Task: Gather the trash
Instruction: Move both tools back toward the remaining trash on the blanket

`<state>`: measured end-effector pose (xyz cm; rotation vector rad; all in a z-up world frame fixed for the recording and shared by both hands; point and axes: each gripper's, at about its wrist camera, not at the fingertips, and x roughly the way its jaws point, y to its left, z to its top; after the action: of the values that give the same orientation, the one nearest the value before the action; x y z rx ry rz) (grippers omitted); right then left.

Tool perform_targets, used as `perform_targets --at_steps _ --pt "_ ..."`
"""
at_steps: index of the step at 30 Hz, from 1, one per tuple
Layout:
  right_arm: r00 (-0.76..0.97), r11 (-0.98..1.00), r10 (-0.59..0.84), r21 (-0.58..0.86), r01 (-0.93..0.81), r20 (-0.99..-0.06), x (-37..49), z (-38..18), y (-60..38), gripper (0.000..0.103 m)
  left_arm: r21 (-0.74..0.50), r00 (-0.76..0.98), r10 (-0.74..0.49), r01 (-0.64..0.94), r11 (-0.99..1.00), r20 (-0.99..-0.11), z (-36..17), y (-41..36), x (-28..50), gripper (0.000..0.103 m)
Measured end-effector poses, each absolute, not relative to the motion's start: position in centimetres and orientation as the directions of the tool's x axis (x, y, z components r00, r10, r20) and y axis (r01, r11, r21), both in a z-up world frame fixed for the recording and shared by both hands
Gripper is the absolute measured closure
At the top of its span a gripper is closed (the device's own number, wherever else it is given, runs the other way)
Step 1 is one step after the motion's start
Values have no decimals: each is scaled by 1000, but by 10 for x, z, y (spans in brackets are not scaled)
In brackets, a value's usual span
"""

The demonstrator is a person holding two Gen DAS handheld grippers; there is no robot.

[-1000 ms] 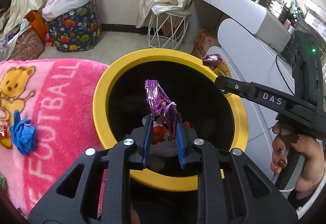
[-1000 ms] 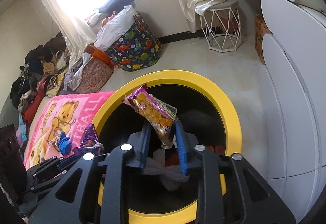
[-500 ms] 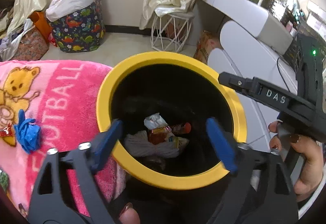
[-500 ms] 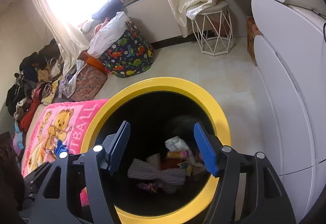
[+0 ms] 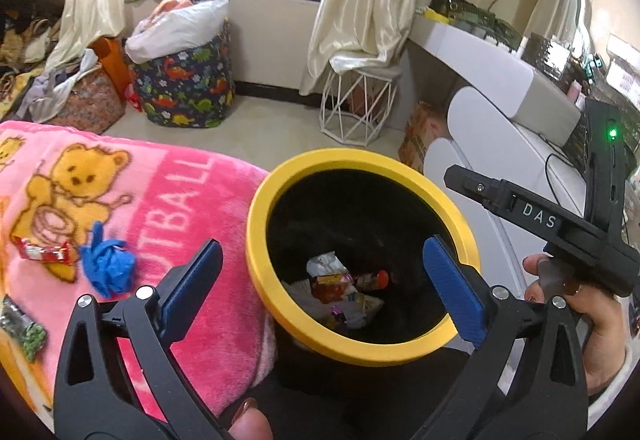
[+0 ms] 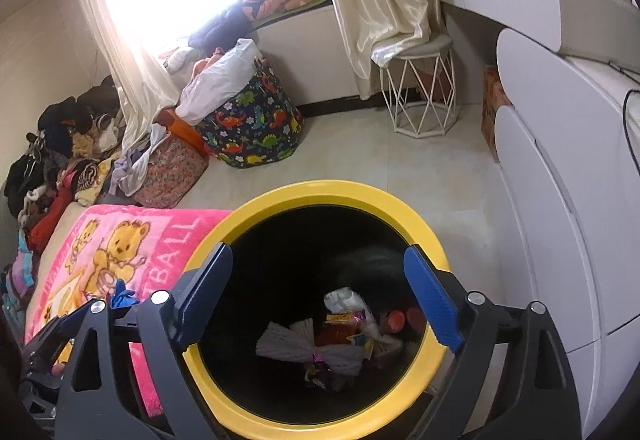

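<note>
A black bin with a yellow rim [image 5: 256, 224] stands beside a bed with a pink blanket [image 5: 168, 199]. Wrappers and paper [image 5: 340, 288] lie at its bottom. My left gripper [image 5: 320, 252] hangs over the bin's near left edge, its jaws opening wide with nothing between them. My right gripper [image 6: 318, 254] is above the bin's rim [image 6: 328, 187], its jaws also opening and empty, with the trash [image 6: 332, 336] below. On the blanket lie a crumpled blue glove [image 5: 106, 266], a red wrapper [image 5: 44, 254] and a green packet [image 5: 24, 328].
A hand [image 5: 592, 320] holds the right gripper's handle at the right of the left wrist view. A dinosaur-print basket [image 5: 184, 87], a white wire stool [image 5: 360, 99], a cardboard box [image 5: 420, 131] and white cabinets [image 6: 560, 220] ring the floor. Clothes [image 6: 52, 159] are piled at the left.
Both grippers opened and let go: the purple wrapper from the left and the yellow snack bag from the right dropped into the bin. Both grippers rose, the left also pulling back from the bin.
</note>
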<state>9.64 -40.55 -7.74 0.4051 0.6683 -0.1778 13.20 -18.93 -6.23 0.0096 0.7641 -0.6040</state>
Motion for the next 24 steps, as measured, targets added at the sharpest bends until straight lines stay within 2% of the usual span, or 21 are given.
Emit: perform_targets --at_steps 12,24 --pt "815 925 -45 283 252 -578 89 -51 -378 11 -163 643 -478 486 859 -598 -42 -151 111 11" --pt "840 954 0 253 163 -542 89 -33 -343 11 -194 707 -428 390 900 -564 -32 -100 107 11"
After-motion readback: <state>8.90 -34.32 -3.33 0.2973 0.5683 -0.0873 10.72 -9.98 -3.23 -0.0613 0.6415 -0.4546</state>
